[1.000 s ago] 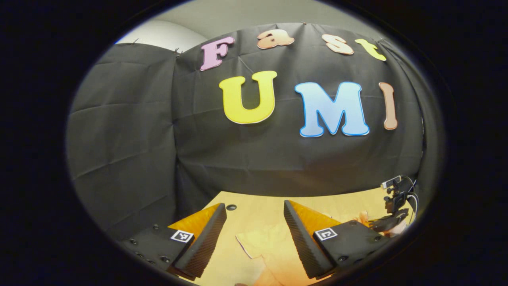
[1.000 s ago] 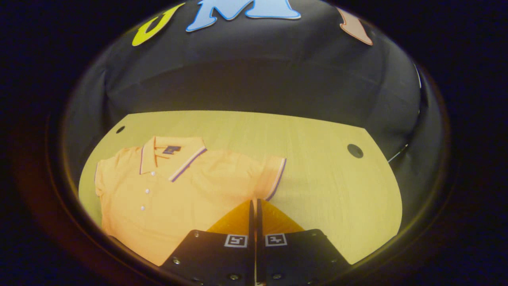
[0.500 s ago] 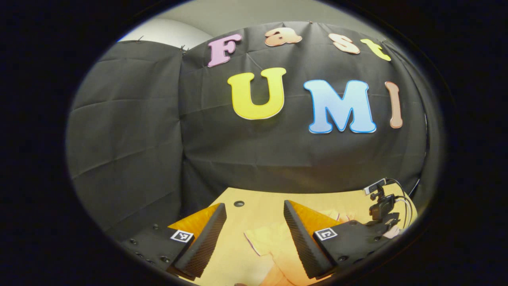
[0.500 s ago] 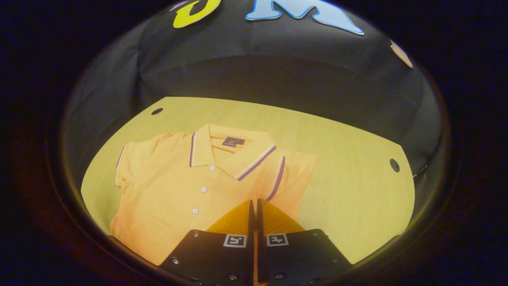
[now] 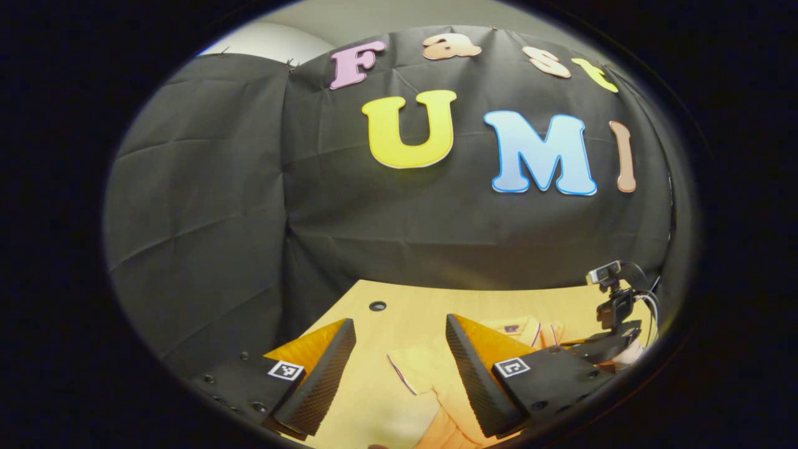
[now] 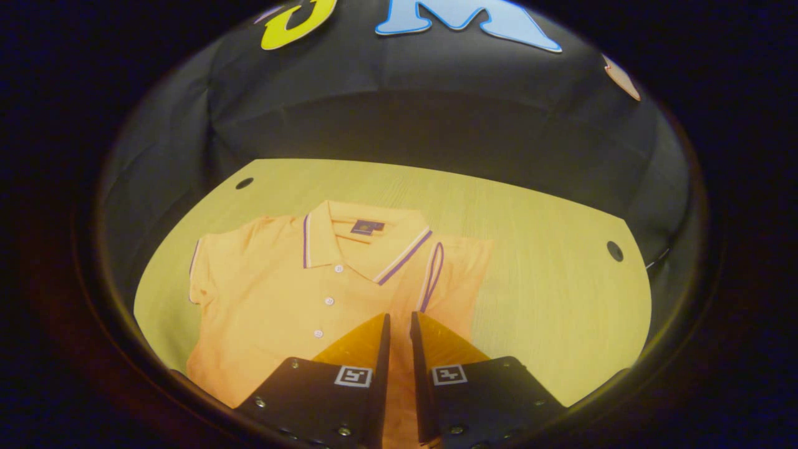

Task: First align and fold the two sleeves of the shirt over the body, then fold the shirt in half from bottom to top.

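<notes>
An orange polo shirt lies face up on the wooden table, collar toward the wall. Its right sleeve lies folded inward over the body, and its left sleeve is spread flat. My right gripper hovers over the folded side with its fingers slightly parted and orange fabric showing in the narrow gap. My left gripper is wide open above the table, with the shirt's left sleeve below and between its fingers. The right gripper also appears far right in the left gripper view, beyond the shirt.
Round holes mark the table's far corners. Black cloth walls close the table in at the back and on both sides. Bare wood stretches right of the shirt.
My right gripper carried the right sleeve inward over the body, then its fingers parted from shut. The left gripper view shifted so more of the shirt and its collar show.
</notes>
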{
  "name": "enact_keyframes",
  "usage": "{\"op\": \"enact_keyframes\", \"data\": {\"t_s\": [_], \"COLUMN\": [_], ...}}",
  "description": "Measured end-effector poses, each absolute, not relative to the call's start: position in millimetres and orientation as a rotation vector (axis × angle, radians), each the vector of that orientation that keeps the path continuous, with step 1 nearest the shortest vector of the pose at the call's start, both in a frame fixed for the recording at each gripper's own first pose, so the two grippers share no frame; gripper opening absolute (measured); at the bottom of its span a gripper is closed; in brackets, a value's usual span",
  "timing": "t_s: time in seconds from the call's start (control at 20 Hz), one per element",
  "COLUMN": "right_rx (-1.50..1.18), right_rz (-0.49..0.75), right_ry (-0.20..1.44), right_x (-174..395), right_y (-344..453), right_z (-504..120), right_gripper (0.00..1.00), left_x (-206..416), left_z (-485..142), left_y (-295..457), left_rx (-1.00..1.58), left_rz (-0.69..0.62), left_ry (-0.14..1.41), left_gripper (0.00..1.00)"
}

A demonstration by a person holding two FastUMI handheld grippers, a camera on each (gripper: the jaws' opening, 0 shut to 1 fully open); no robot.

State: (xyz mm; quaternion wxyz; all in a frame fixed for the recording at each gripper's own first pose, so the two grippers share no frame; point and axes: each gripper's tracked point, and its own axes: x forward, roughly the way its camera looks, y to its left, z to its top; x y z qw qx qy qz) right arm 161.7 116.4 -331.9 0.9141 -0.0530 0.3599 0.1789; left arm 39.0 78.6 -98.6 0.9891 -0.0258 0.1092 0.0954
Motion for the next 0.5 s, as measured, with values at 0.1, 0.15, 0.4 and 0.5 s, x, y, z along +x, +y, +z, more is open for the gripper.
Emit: {"op": "enact_keyframes", "data": {"t_s": [0.1,0.15,0.4,0.5], "right_rx": [-0.099,-0.094,-0.065,-0.042], "right_rz": [0.367,0.368,0.368,0.362], "right_ry": [0.718,0.707,0.638,0.619], "right_x": [156,152,126,113], "right_y": [116,117,119,118], "right_z": [-316,-307,-261,-243], "right_gripper": [0.2,0.21,0.21,0.2], "left_x": [50,56,87,99], "left_z": [-122,-136,-215,-246], "left_y": [80,81,84,83], "left_rx": [-0.061,-0.057,-0.037,-0.058], "left_rz": [0.167,0.156,0.107,0.093], "left_ry": [0.242,0.261,0.372,0.426], "left_gripper": [0.95,0.95,0.95,0.96]}}
